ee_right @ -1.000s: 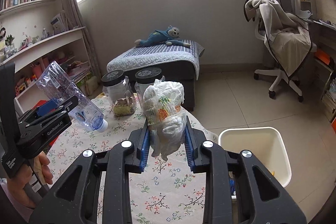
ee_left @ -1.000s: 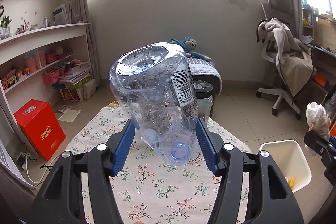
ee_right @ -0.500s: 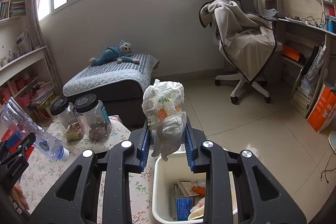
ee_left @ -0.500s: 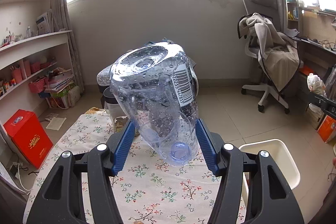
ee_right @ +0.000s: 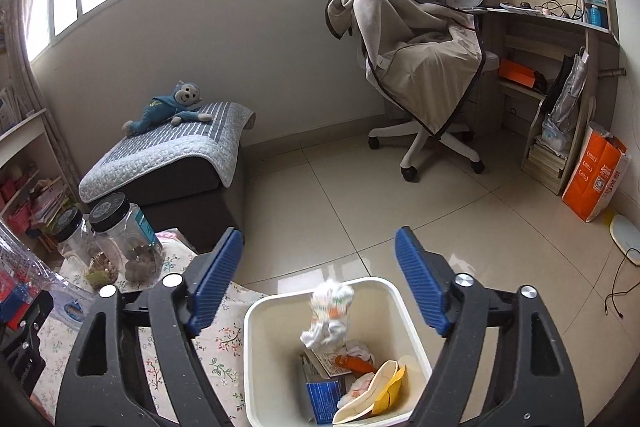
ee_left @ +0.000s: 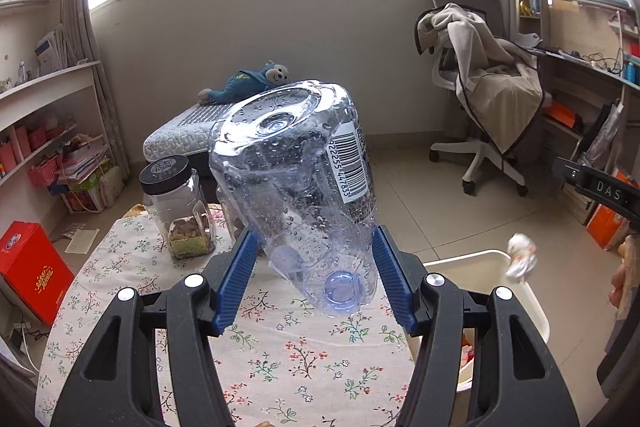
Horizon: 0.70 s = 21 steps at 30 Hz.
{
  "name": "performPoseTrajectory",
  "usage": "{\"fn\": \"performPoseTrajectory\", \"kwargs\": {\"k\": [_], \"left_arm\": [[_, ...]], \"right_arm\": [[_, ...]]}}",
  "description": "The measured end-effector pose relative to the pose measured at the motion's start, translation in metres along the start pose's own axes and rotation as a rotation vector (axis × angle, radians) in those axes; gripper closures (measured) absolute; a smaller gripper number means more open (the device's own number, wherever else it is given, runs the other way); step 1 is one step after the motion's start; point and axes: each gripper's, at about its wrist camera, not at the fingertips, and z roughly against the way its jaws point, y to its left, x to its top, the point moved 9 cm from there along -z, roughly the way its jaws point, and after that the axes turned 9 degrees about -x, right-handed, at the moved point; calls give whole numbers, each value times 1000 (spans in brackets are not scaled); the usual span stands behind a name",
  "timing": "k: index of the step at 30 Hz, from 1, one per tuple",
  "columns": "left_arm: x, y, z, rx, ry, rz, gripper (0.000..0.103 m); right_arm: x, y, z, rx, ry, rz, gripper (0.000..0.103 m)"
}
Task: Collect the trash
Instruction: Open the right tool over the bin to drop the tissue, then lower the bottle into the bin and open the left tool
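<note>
My left gripper [ee_left: 312, 275] is shut on a clear empty plastic bottle [ee_left: 296, 183], its blue cap toward the camera and its base pointing away, above the flowered tablecloth [ee_left: 280, 355]. My right gripper [ee_right: 320, 279] hangs over the white trash bin [ee_right: 256, 307] with its jaws opening and nothing between them. A crumpled white wrapper [ee_right: 328, 315] is falling blurred into the bin; the left wrist view catches this wrapper [ee_left: 520, 261] above the bin's rim [ee_left: 532, 299]. The bin holds a blue box, a yellow piece and other scraps.
Two black-lidded jars [ee_right: 124, 239] with snacks stand at the table's far edge. Behind them is a quilt-covered bench [ee_right: 172, 151] with a blue plush monkey. An office chair [ee_right: 420, 67] draped in a blanket and a desk stand at the right; shelves and a red box [ee_left: 28, 267] at the left.
My right gripper swung right from over the table to above the bin, opened and dropped the white wrapper. My left gripper, still holding the bottle, also shifted right.
</note>
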Motion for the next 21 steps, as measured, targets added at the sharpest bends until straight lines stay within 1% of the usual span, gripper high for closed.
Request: {"fn": "performPoseTrajectory", "kwargs": {"k": [2, 5, 9, 15, 21], "left_arm": [[4, -14, -2, -25, 1, -7, 44], [11, -38, -5, -74, -1, -10, 44], [21, -76, -14, -153, 16, 2, 44], [31, -139, -32, -244, 51, -12, 44], [26, -185, -48, -311, 108, -16, 44]], "right_arm": [[9, -14, 8, -34, -40, -35, 7], [20, -38, 17, -90, -80, -77, 7], [26, -71, 23, -196, -112, -97, 7], [27, -110, 24, -245, -98, -156, 7], [29, -140, 28, -272, -106, -244, 7]]}}
